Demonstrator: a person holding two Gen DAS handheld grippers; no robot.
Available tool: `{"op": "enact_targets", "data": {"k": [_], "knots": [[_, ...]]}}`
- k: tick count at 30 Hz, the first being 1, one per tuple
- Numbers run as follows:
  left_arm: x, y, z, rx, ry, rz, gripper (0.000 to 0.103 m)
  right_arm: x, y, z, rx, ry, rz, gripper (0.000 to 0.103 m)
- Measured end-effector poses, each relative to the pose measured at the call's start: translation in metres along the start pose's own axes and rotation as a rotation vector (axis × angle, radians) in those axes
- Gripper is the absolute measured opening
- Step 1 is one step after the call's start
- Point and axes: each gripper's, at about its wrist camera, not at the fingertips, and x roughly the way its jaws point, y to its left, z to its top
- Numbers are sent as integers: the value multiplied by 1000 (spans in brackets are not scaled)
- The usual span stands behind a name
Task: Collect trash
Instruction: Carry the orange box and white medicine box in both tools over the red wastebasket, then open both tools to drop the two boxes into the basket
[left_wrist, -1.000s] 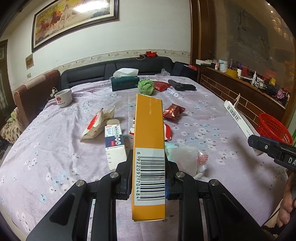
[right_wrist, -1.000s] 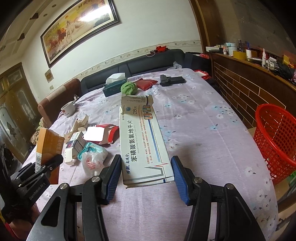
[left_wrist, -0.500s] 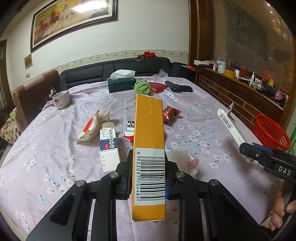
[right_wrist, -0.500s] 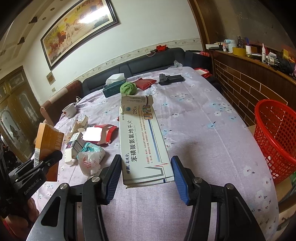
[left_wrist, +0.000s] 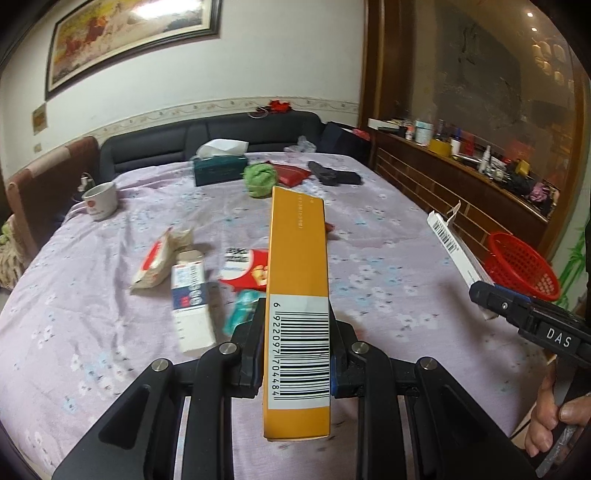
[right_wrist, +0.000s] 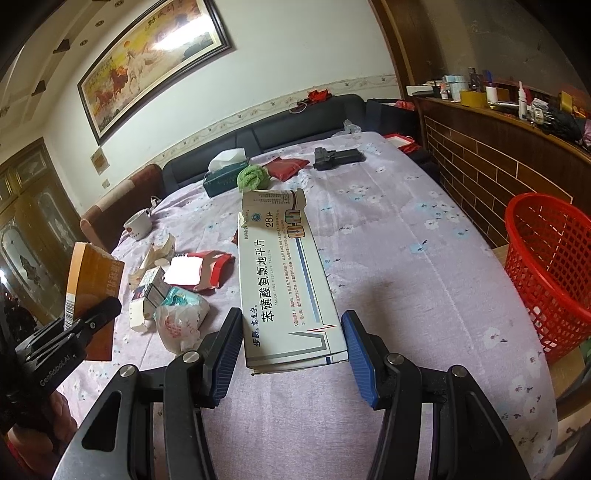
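Over the table's lilac floral cloth (right_wrist: 424, 258): both grippers loaded, both held above the surface.

Left gripper (left_wrist: 297, 350): jaws clenched on narrow sides of orange carton (left_wrist: 297, 280), barcode end nearest the camera, long axis pointing away across the table. Same carton visible at left edge of right wrist view, pinched upright in the black fingers.

Right gripper (right_wrist: 293, 343): blue pads (right_wrist: 360, 354) pressed on both long edges of white medicine box (right_wrist: 280, 280), flattened, printed face up, torn flap at far end. From left wrist view, seen edge-on with barcode showing, sticking out of right gripper at far right. Person's hand (left_wrist: 554, 410) on that gripper's grip, bottom right.

Red mesh basket (right_wrist: 550, 269): off the right side of the table, below table level, beside brick-pattern wall. White box near it but not over it.

Loose trash on cloth, left of centre: red-and-white wrapper (right_wrist: 199, 269), small white-and-blue box (left_wrist: 190, 299), crumpled plastic bag (right_wrist: 177, 321), torn beige packet (left_wrist: 159, 258). Teal packet partly hidden behind the orange carton in left wrist view.

Far end of table: white cup (left_wrist: 99, 201), dark green tissue box (left_wrist: 219, 170), green crumpled ball (left_wrist: 260, 179), flat red pouch (right_wrist: 286, 166), black object (right_wrist: 336, 158).
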Motion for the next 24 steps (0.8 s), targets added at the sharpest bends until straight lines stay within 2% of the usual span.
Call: {"op": "enact_targets", "data": {"k": [4, 9, 14, 17, 24], "knots": [[2, -30, 16, 46, 2, -73, 24, -13, -14, 5, 29, -34, -18, 58], [9, -79, 35, 85, 36, -236, 24, -42, -48, 15, 92, -102, -63, 58], [28, -140, 48, 95, 105, -392, 24, -76, -102, 22, 184, -167, -146, 59], [38, -181, 55, 121, 127, -455, 24, -91, -136, 25, 246, -181, -189, 59], [75, -262, 69, 162, 178, -542, 24, -115, -208, 32, 363, -201, -258, 59]]}}
